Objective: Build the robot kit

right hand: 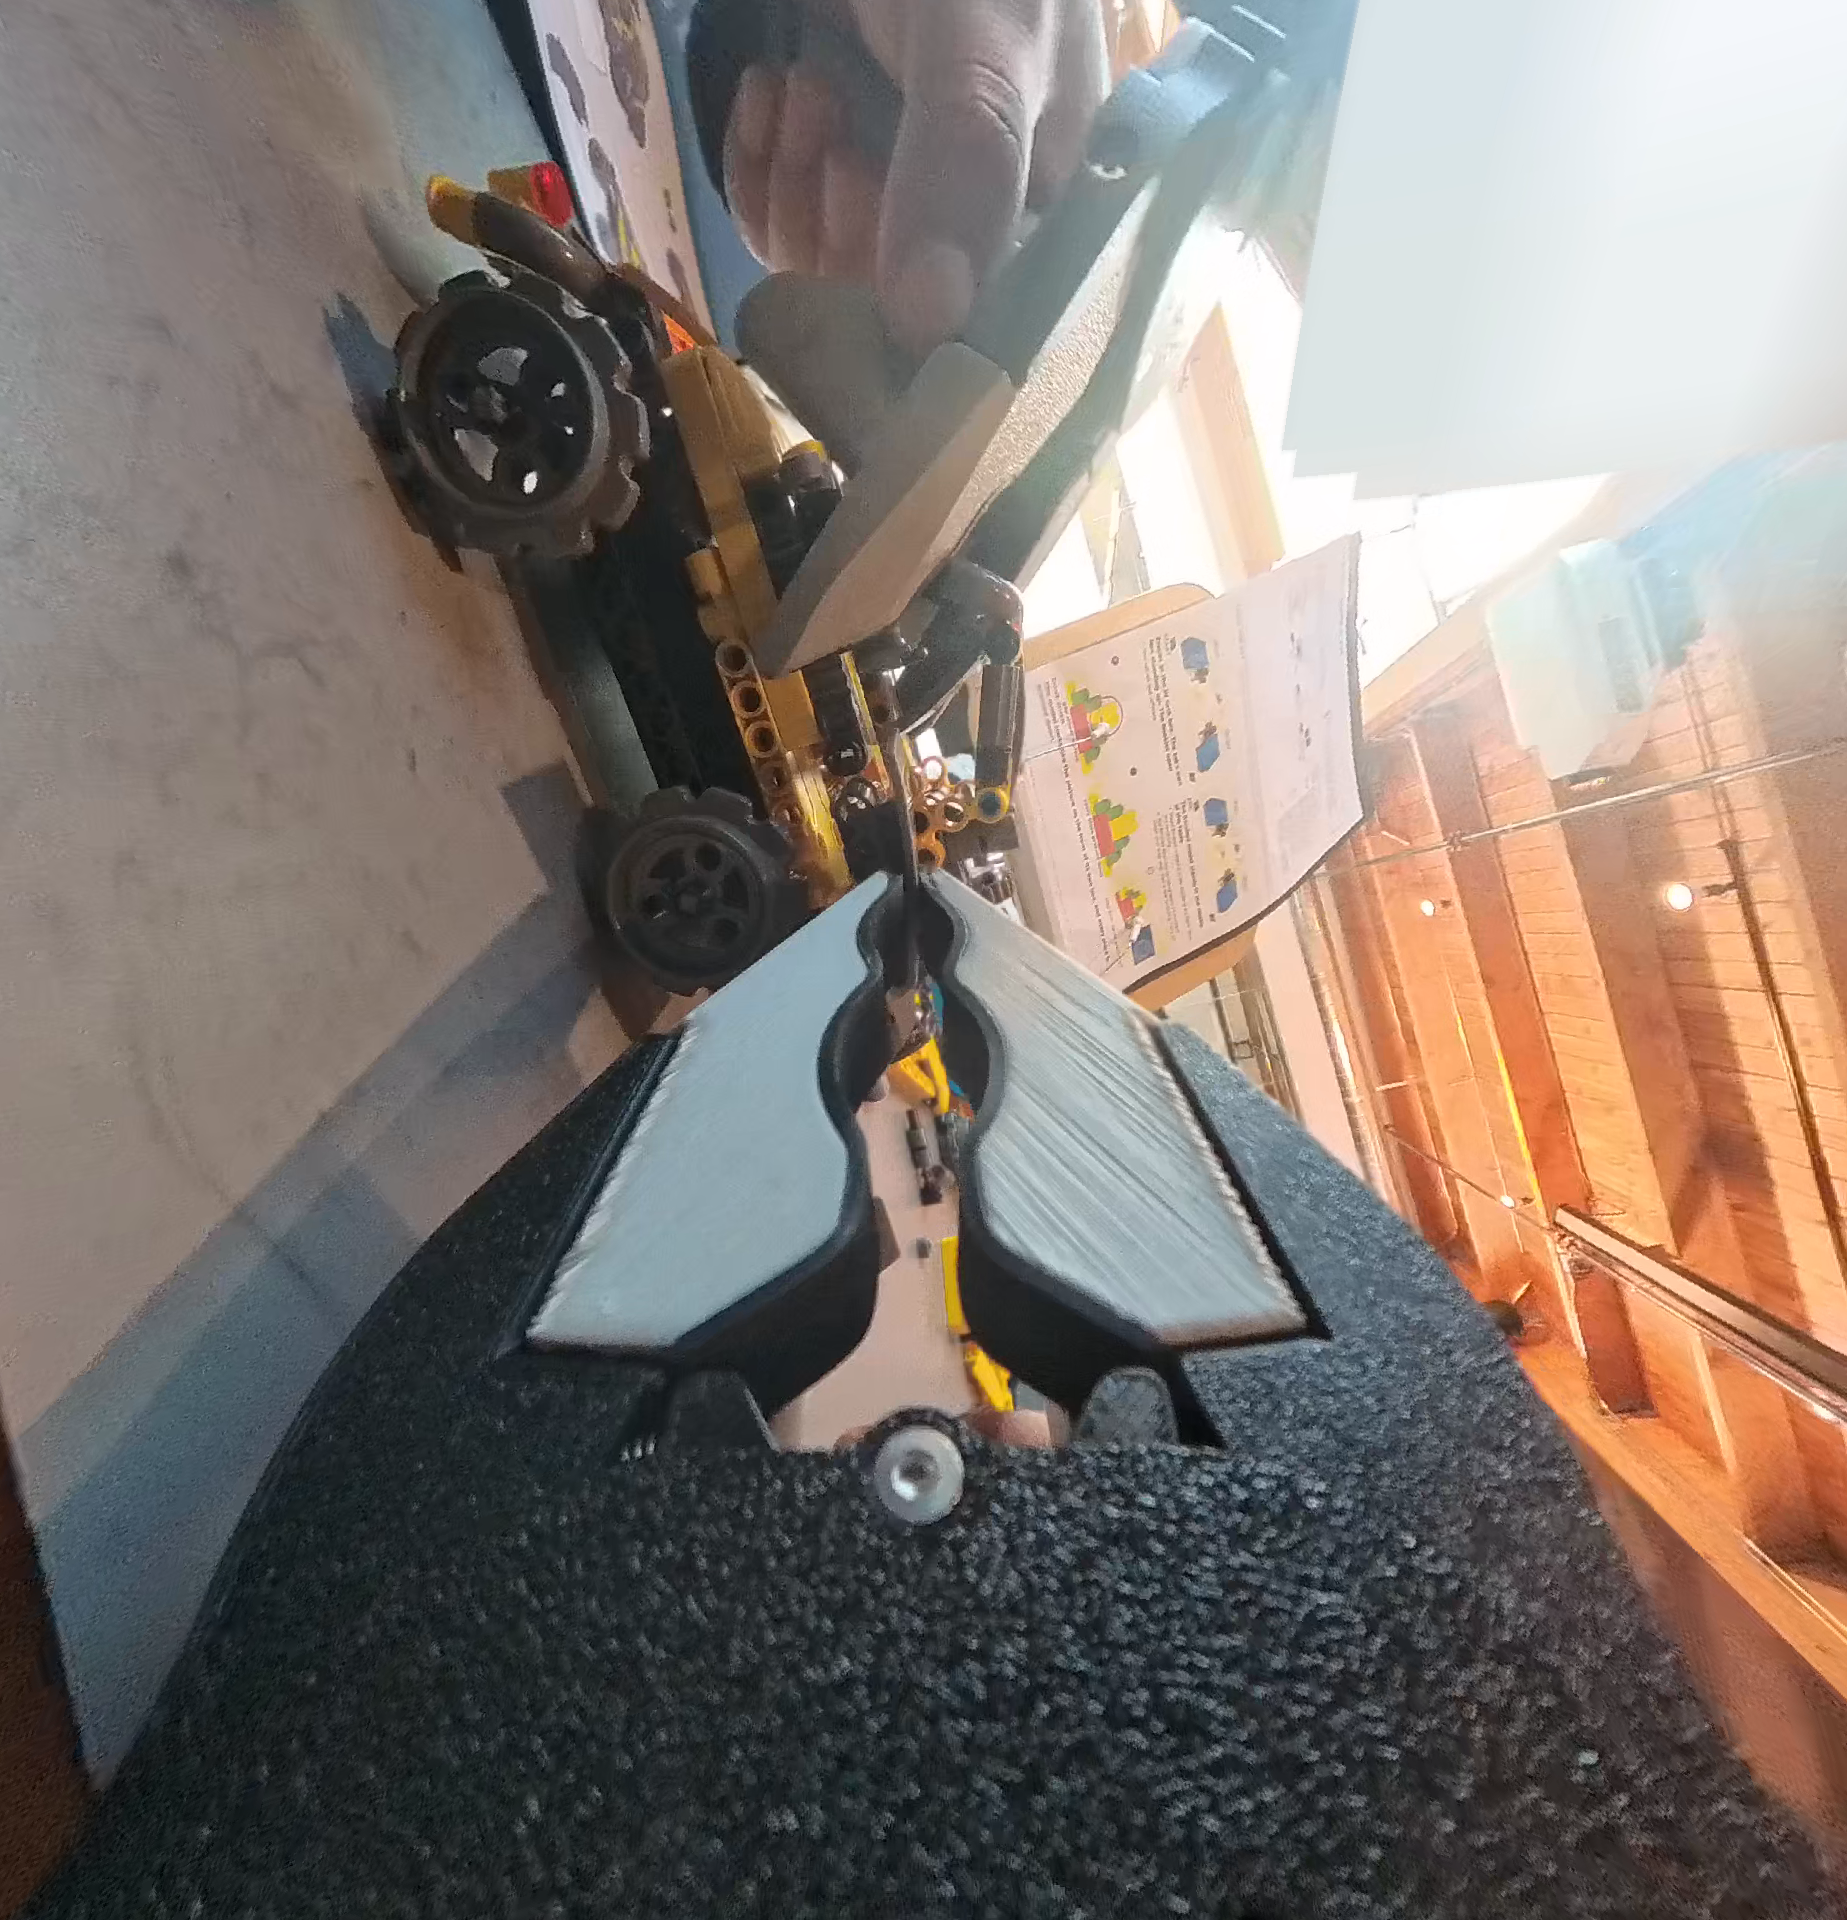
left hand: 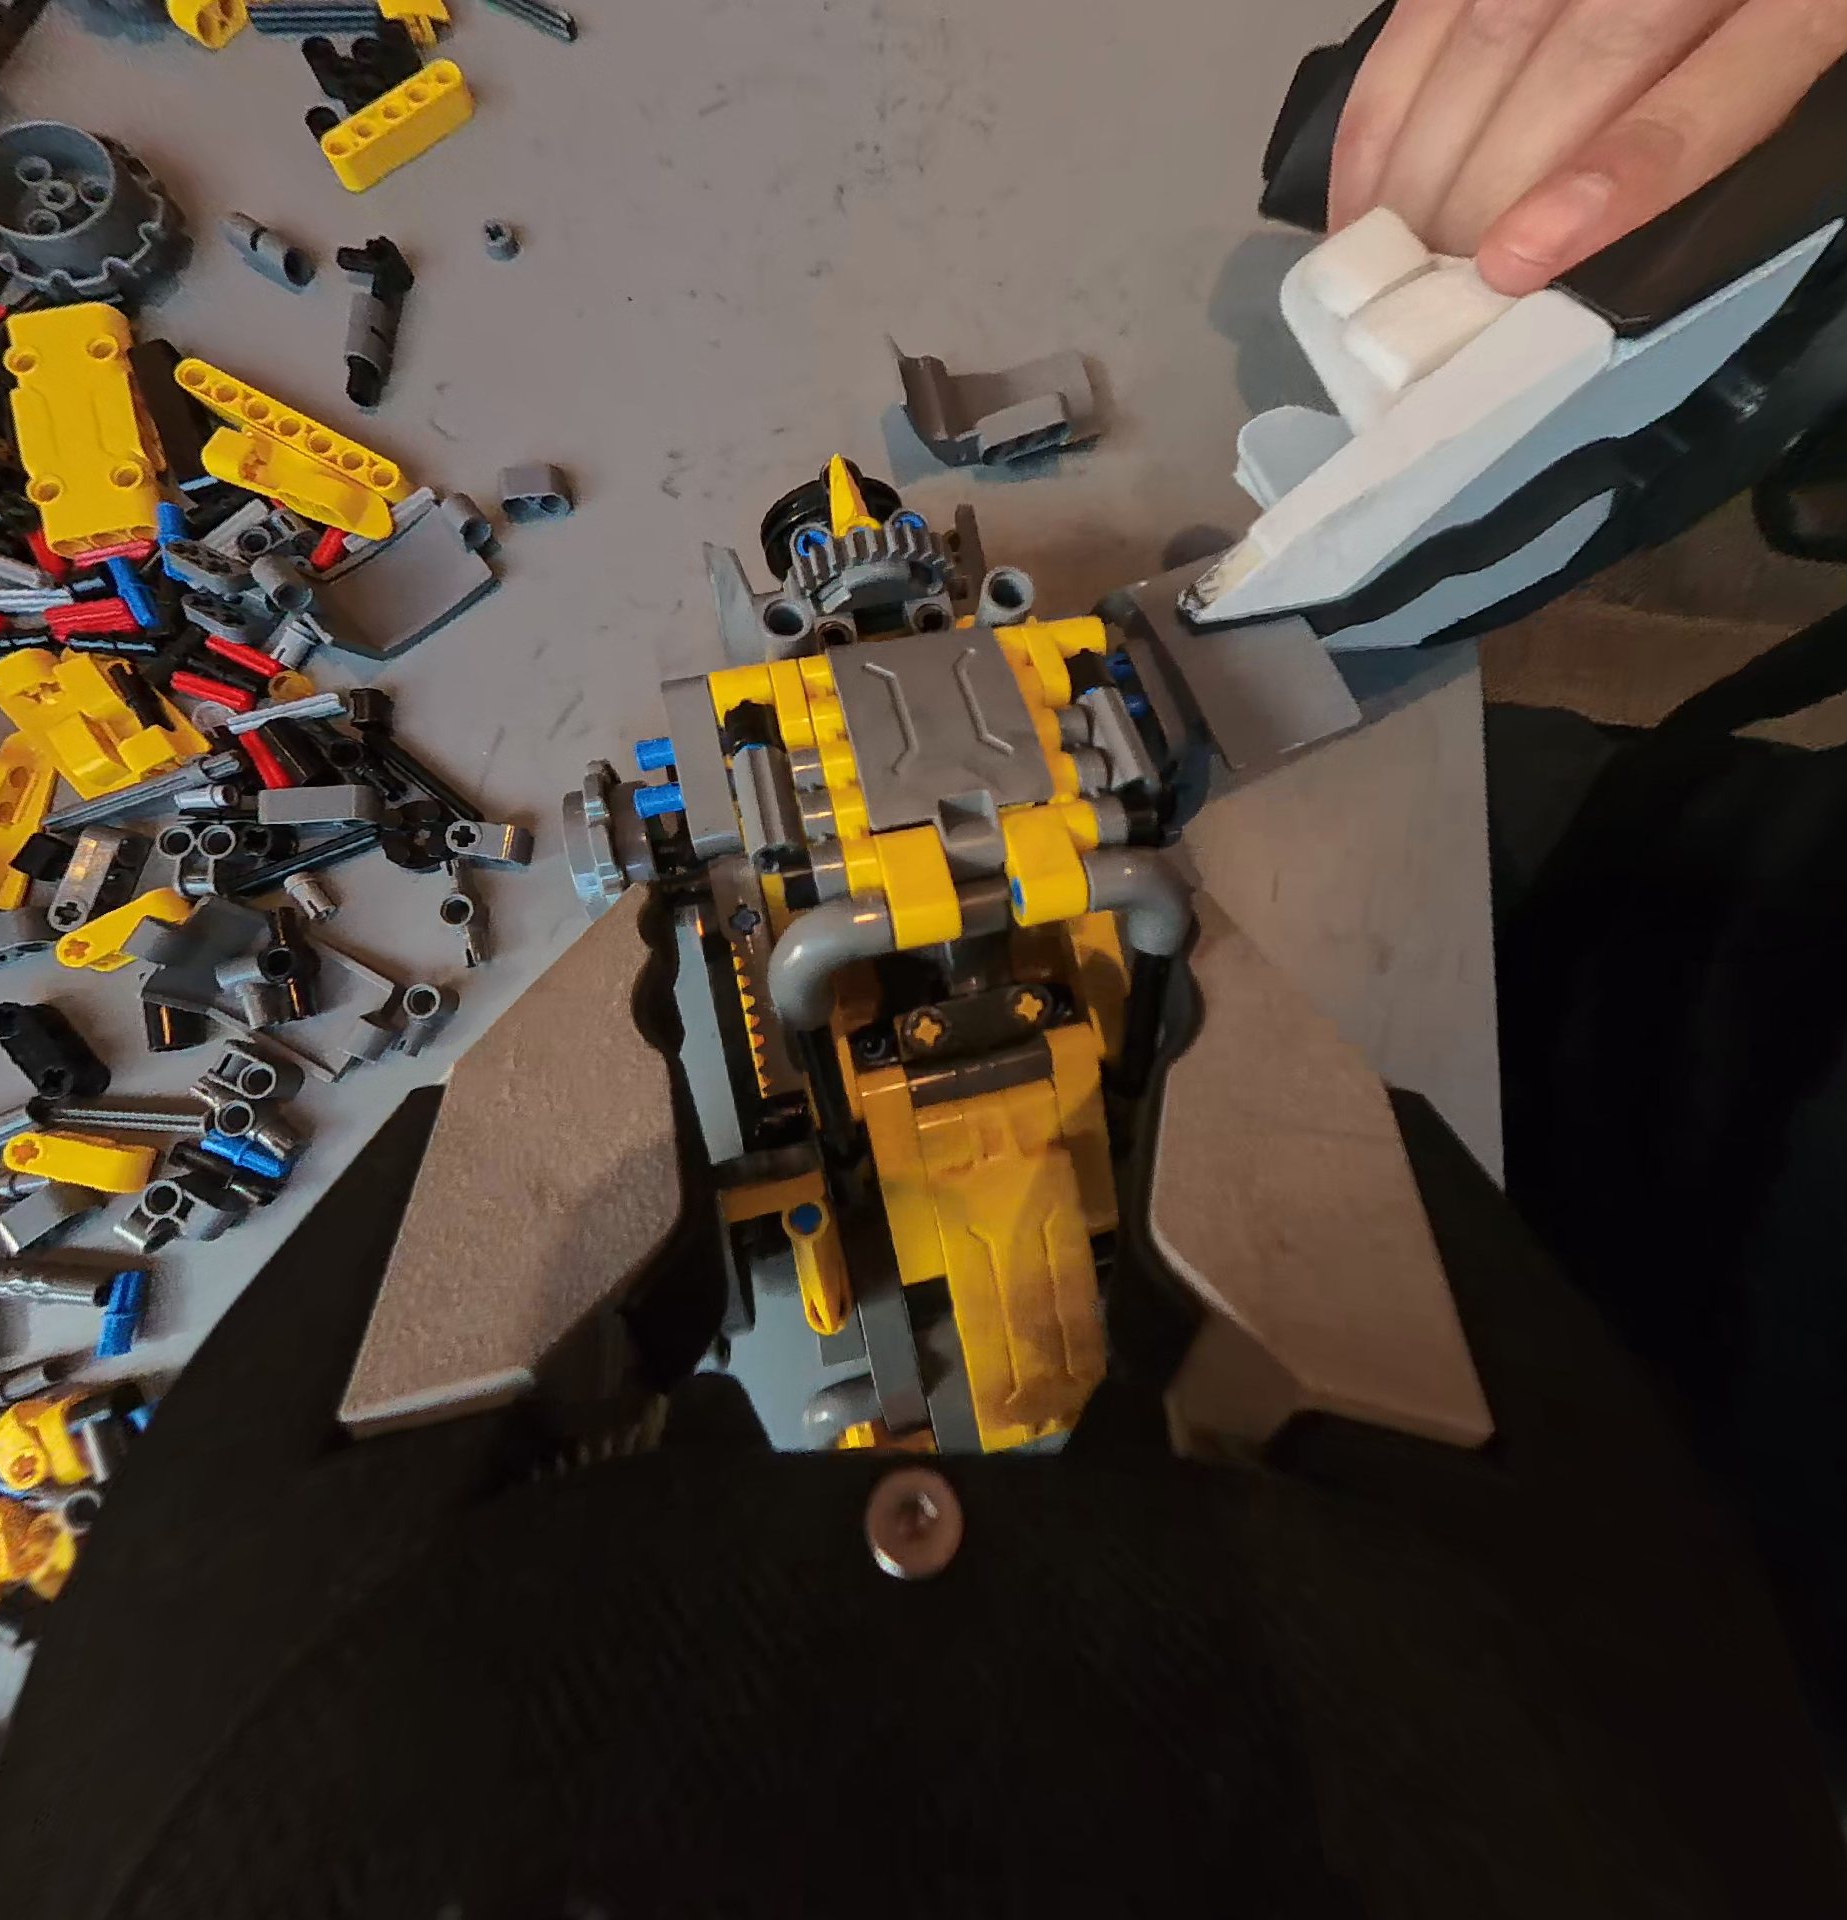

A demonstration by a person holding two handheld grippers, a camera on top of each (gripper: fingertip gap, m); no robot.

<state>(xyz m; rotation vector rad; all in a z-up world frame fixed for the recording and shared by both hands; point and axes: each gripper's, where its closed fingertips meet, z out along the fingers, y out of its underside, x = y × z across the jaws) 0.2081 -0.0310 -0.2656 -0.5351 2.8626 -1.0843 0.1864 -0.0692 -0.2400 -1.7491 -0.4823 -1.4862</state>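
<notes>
The left gripper (left hand: 914, 914), black-bodied with two broad tan fingers (left hand: 545, 1164), is closed about the long body of a yellow, grey and black brick-built toy vehicle (left hand: 929, 727). The fingers press on its two flanks and the vehicle points away from the camera, standing on the pale grey table (left hand: 742, 260) close to its right edge. The right gripper (right hand: 903, 883), black with ribbed grey fingers (right hand: 732, 1143), has its tips drawn almost together on a flat grey panel piece (left hand: 1251, 675) at the vehicle's front right corner. In the right wrist view that panel shows only edge-on, as a thin dark strip between the tips. A bare hand (left hand: 1584, 114) rests on the right gripper's housing. In the right wrist view two black knobbly wheels (right hand: 514, 436) on the vehicle's side touch the table. To the left of the vehicle lies a loose heap of yellow, grey, black, red and blue beams, pins and axles (left hand: 171, 727). A separate grey wheel hub in a black tyre (left hand: 57, 197) lies farther off in that heap. Beyond the vehicle, a printed sheet with coloured brick diagrams (right hand: 1189, 769) stands propped up. It carries small print, too fine to make out. I can find no brand mark or label on the vehicle or on either gripper. Farthest off is a warm-lit brick wall (right hand: 1521, 935).
</notes>
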